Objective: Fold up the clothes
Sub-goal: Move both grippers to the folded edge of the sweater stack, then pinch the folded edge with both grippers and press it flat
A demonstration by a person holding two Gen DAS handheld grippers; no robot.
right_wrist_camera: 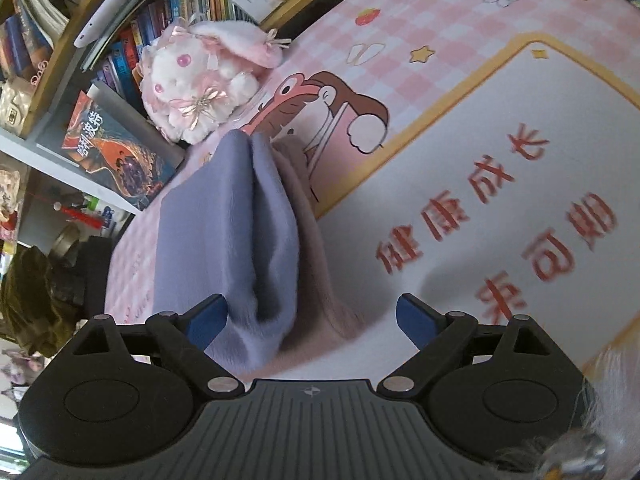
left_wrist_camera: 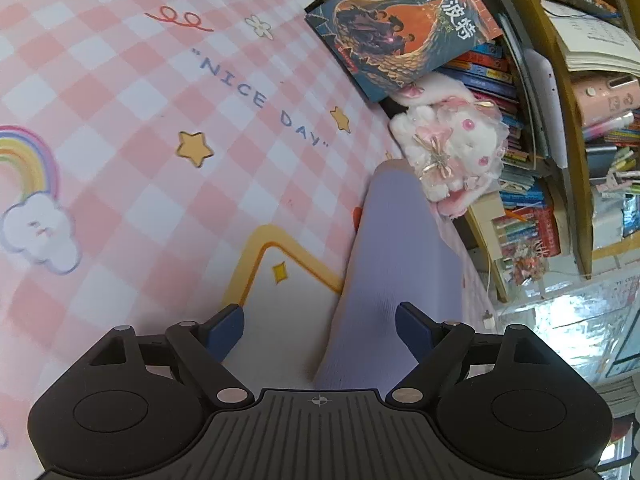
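Note:
A lavender garment (left_wrist_camera: 394, 264) lies as a long folded strip on the pink checked desk mat (left_wrist_camera: 140, 120). My left gripper (left_wrist_camera: 320, 326) is open, its jaws wide apart, with the strip's near end between them. In the right wrist view the same lavender garment (right_wrist_camera: 232, 232) lies folded over a pale pink garment (right_wrist_camera: 316, 264) that shows along its right side. My right gripper (right_wrist_camera: 312, 322) is open, hovering over the near end of the pile, holding nothing.
A white and pink plush bunny (left_wrist_camera: 452, 148) (right_wrist_camera: 200, 84) sits at the mat's edge just beyond the clothes. A Harry Potter book (left_wrist_camera: 404, 28) leans on packed bookshelves (left_wrist_camera: 560, 120) behind it. The mat (right_wrist_camera: 500, 168) stretches away beside the pile.

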